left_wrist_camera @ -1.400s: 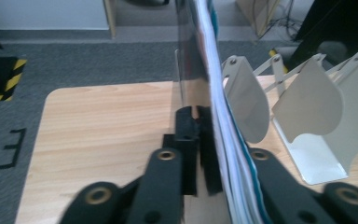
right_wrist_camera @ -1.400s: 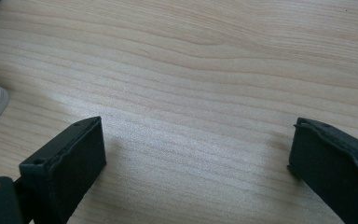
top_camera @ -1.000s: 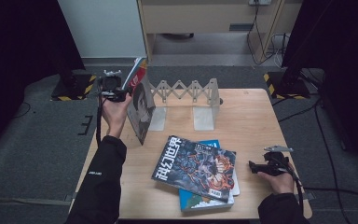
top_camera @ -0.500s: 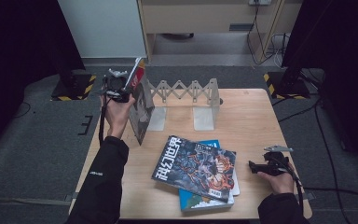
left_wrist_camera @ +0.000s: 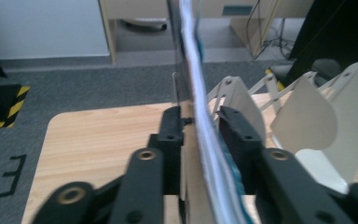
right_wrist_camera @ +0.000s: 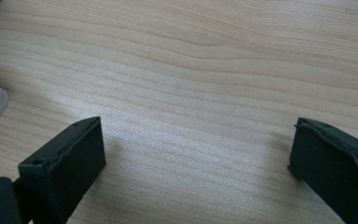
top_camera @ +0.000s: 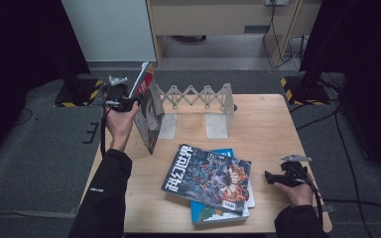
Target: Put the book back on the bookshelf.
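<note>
A magazine stands upright on its edge at the table's left, leaning toward the white accordion book rack. My left gripper is at its upper left edge. In the left gripper view the magazine runs between the jaws of the left gripper. The jaws have just been opening, and a thin gap shows at the right pad, so the gripper is open. My right gripper rests open near the table's right front, with bare wood between the jaws of that right gripper.
A dark illustrated magazine lies flat at the front centre on a blue book. The rack's white bookend plates stand just right of the upright magazine. The wooden table has carpeted floor around it.
The left gripper's jaws have parted around the upright magazine's edge, and the hand has shifted only slightly. The magazine still stands by the rack. The right hand has not moved.
</note>
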Motion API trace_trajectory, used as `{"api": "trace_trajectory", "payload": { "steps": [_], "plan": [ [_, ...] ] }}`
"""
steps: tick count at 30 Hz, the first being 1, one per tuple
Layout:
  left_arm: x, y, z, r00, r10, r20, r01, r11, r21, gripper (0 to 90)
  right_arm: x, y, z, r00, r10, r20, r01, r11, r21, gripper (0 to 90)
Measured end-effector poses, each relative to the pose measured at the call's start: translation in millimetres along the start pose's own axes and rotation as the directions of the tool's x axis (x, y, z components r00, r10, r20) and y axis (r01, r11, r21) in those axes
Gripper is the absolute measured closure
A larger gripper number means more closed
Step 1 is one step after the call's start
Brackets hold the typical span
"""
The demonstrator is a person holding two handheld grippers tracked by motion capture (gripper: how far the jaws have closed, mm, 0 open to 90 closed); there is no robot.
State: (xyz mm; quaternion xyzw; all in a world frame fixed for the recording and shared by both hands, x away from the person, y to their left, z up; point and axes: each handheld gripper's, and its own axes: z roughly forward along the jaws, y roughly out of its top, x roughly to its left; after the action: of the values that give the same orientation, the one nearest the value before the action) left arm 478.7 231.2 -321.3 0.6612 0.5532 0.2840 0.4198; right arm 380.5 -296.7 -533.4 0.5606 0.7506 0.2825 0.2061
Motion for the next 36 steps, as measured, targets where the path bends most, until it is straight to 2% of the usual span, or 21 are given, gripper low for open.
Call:
{"api": "trace_trajectory", "payload": {
  "steps": [2, 7, 10, 13, 19, 23, 25, 26, 27, 29, 30, 31, 32, 33, 36],
  "plan": [
    [-0.3, 0.2, -2.4, 1.0000, -0.002, 0.009, 0.002, 1.0000, -0.006, 62.2, 0.0, 0.0, 0.1, 1.0000, -0.001, 0.001, 0.001, 1.000, -0.002, 3.5],
    [1.2, -4.3, -20.7, 0.9994, -0.004, 0.035, 0.006, 0.9988, -0.048, 56.7, 0.6, 0.8, -0.6, 1.0000, 0.002, 0.002, -0.002, 1.000, 0.006, 5.3],
    [3.0, -8.2, -28.5, 0.9987, -0.007, 0.051, 0.010, 0.9981, -0.061, 53.6, 1.7, 2.5, -2.1, 1.0000, -0.003, -0.005, 0.003, 1.000, 0.017, 9.9],
    [6.5, -17.2, -44.4, 0.9963, -0.010, 0.085, 0.018, 0.9959, -0.089, 51.9, 2.5, 4.3, -4.3, 1.0000, 0.003, -0.001, -0.003, 1.000, 0.025, 14.9],
    [9.4, -35.6, -69.2, 0.9939, 0.013, 0.109, 0.002, 0.9904, -0.138, 46.3, 1.4, 8.6, -12.2, 0.9992, 0.038, -0.008, -0.038, 0.999, -0.021, 17.1],
    [10.5, -55.6, -79.6, 0.9888, -0.005, 0.149, 0.028, 0.9881, -0.151, 41.0, 5.4, 13.6, -17.8, 0.9996, 0.024, -0.015, -0.024, 0.998, -0.053, 16.1],
    [9.5, -67.0, -80.8, 0.9847, -0.003, 0.174, 0.025, 0.9917, -0.126, 40.2, 8.0, 15.7, -21.8, 0.9994, 0.029, -0.021, -0.030, 0.997, -0.068, 16.1],
    [9.5, -67.0, -80.8, 0.9847, -0.003, 0.174, 0.025, 0.9917, -0.126, 39.7, 8.0, 15.7, -21.8, 0.9994, 0.029, -0.021, -0.030, 0.997, -0.068, 16.1],
    [6.8, -79.1, -81.1, 0.9836, 0.013, 0.180, 0.007, 0.9937, -0.112, 38.7, 9.8, 17.1, -24.5, 0.9990, 0.033, -0.031, -0.036, 0.996, -0.081, 16.2],
    [4.7, -90.6, -81.1, 0.9822, 0.015, 0.187, 0.002, 0.9957, -0.092, 38.0, 11.4, 18.3, -27.5, 0.9989, 0.034, -0.032, -0.037, 0.995, -0.094, 16.3],
    [4.7, -90.6, -81.1, 0.9822, 0.015, 0.187, 0.002, 0.9957, -0.092, 37.4, 11.4, 18.3, -27.5, 0.9989, 0.034, -0.032, -0.037, 0.995, -0.094, 16.3],
    [3.3, -100.6, -81.3, 0.9810, 0.009, 0.194, 0.005, 0.9975, -0.071, 36.7, 12.9, 19.2, -30.5, 0.9990, 0.032, -0.030, -0.035, 0.993, -0.114, 17.8],
    [3.3, -100.6, -81.3, 0.9810, 0.009, 0.194, 0.005, 0.9975, -0.071, 36.1, 12.9, 19.2, -30.5, 0.9990, 0.032, -0.030, -0.035, 0.993, -0.114, 17.8],
    [1.5, -109.6, -81.5, 0.9814, 0.010, 0.191, 0.002, 0.9981, -0.062, 35.3, 14.2, 19.6, -32.5, 0.9988, 0.018, -0.045, -0.024, 0.991, -0.133, 19.4],
    [-2.1, -122.0, -81.8, 0.9798, 0.031, 0.197, -0.018, 0.9974, -0.070, 35.1, 16.9, 20.3, -35.9, 0.9980, 0.008, -0.062, -0.017, 0.988, -0.150, 20.2]
  ]
}}
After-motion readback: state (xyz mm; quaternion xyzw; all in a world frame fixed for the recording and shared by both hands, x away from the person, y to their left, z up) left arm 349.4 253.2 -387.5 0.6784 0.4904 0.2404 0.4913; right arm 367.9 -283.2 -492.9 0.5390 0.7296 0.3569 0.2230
